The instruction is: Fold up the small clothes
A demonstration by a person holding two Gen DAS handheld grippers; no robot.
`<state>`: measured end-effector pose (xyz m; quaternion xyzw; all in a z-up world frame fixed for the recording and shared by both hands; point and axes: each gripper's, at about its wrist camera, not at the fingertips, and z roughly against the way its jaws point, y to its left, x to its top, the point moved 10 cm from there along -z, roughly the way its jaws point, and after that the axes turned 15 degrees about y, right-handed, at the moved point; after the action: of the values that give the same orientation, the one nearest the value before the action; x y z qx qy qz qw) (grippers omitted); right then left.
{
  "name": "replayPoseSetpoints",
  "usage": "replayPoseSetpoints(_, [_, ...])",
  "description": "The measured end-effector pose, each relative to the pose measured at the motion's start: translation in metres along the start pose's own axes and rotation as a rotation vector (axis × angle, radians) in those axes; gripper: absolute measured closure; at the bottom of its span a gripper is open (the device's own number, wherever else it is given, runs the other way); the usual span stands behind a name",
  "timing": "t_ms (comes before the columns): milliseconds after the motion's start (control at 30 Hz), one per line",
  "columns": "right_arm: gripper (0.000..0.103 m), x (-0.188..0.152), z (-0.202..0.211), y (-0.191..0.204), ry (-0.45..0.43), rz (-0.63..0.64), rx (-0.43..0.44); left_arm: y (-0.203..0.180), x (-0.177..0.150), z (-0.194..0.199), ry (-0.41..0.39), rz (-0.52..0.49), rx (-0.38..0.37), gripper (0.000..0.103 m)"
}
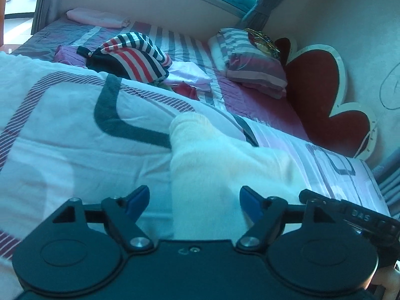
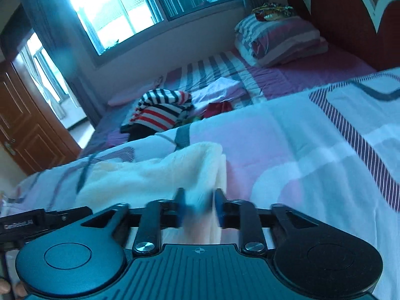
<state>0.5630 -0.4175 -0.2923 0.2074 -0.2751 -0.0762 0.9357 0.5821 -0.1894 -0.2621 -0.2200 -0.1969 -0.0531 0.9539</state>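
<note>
The person is working a small cream fleece garment (image 1: 220, 165) on the patterned quilt (image 1: 62, 130), and to fold it well I would judge that both corners should be gripped right at the hem, lifted together and laid flat, so the soft pile is not bunching under the fold. In the left wrist view the left gripper (image 1: 194, 201) is standing wide, its 2 blue pads clear of the cloth on either side; the garment is running from between them up toward 12 o'clock, so nothing is being held there. In the right wrist view the right gripper (image 2: 198, 206) is about half closed, with a fold of the cream fabric passing between its pads; the picture is blurring here, so I cannot tell whether the pads are actually pressing on it. From that claw the garment is spreading away toward 10 o'clock. A striped top (image 1: 135, 55) is lying well apart at 11 o'clock, waiting beside other clothes.
</note>
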Motion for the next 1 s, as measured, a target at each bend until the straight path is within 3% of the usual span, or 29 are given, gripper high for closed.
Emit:
replayPoseSetpoints(267, [0.061,-0.041,0.019,-0.003,0.05,-0.065,0.059,0.0,-0.034,0.007,0.058,0.02,-0.055,0.025])
replayPoseSetpoints(433, [0.061,-0.041,0.025,-0.004,0.05,-0.092,0.071,-0.005,-0.045,-0.003,0.089,0.015,-0.076,0.029])
replayPoseSetpoints(467, [0.065,-0.041,0.024,-0.003,0.058,-0.089,0.07,-0.007,-0.046,-0.005,0.089,0.012,-0.077,0.03])
replayPoseSetpoints(500, [0.076,-0.042,0.023,-0.002,0.063,-0.083,0.078,-0.008,-0.047,-0.006,0.088,0.009,-0.077,0.03])
replayPoseSetpoints(567, [0.082,-0.043,0.024,0.0,0.057,-0.072,0.075,-0.012,-0.048,-0.007,0.09,-0.002,-0.088,0.041])
replayPoseSetpoints(600, [0.086,-0.041,0.026,0.001,0.045,-0.064,0.064,-0.013,-0.048,-0.008,0.091,-0.001,-0.086,0.041])
replayPoseSetpoints(767, [0.09,-0.042,0.03,0.002,0.019,-0.036,0.037,-0.014,-0.049,-0.005,0.086,-0.007,-0.076,0.044])
replayPoseSetpoints(833, [0.089,-0.044,0.026,0.0,0.034,-0.045,0.044,-0.013,-0.049,-0.007,0.094,-0.014,-0.061,0.037])
replayPoseSetpoints(900, [0.086,-0.044,0.025,-0.004,0.049,-0.066,0.06,-0.014,-0.049,-0.008,0.103,-0.016,-0.061,0.033])
replayPoseSetpoints(967, [0.065,-0.042,0.029,-0.006,0.045,-0.087,0.073,-0.017,-0.05,-0.008,0.104,-0.023,-0.053,0.028])
replayPoseSetpoints(1000, [0.049,-0.041,0.032,-0.006,0.037,-0.095,0.081,-0.017,-0.05,-0.009,0.106,-0.022,-0.051,0.027])
